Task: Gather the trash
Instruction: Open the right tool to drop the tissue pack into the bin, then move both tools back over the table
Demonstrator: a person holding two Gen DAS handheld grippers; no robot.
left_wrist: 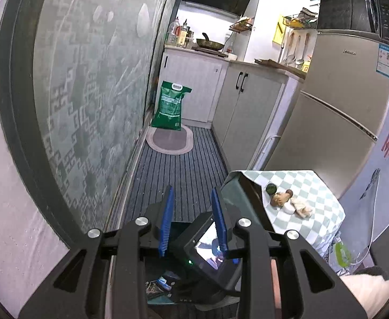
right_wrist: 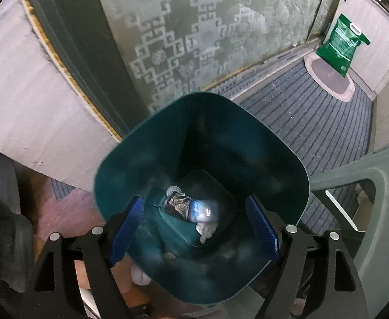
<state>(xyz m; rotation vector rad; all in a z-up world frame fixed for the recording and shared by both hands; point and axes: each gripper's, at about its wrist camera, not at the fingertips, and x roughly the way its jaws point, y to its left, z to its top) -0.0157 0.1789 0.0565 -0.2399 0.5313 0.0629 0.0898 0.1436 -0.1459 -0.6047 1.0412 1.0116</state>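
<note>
In the right wrist view my right gripper (right_wrist: 194, 226) is open and empty, right above a dark green trash bin (right_wrist: 141, 159). A dark patterned wrapper (right_wrist: 177, 203), a shiny blue-white packet (right_wrist: 202, 211) and crumpled white paper (right_wrist: 206, 231) lie at the bin's bottom. In the left wrist view my left gripper (left_wrist: 193, 220) is open and holds nothing, above the floor. Below it shows the other gripper's black body with a lit screen (left_wrist: 211, 252). Scraps (left_wrist: 287, 202) lie on a green-checked cloth over a small table (left_wrist: 314, 186) to the right: a dark green round piece, brown bits and white pieces.
A patterned frosted glass door (left_wrist: 88, 79) runs along the left. A striped grey mat (left_wrist: 183, 170), a small oval rug (left_wrist: 169, 141) and a green sack (left_wrist: 169, 106) lie ahead. Kitchen cabinets (left_wrist: 247, 106) and a fridge (left_wrist: 340, 106) stand on the right. A green plastic chair (right_wrist: 367, 186) is beside the bin.
</note>
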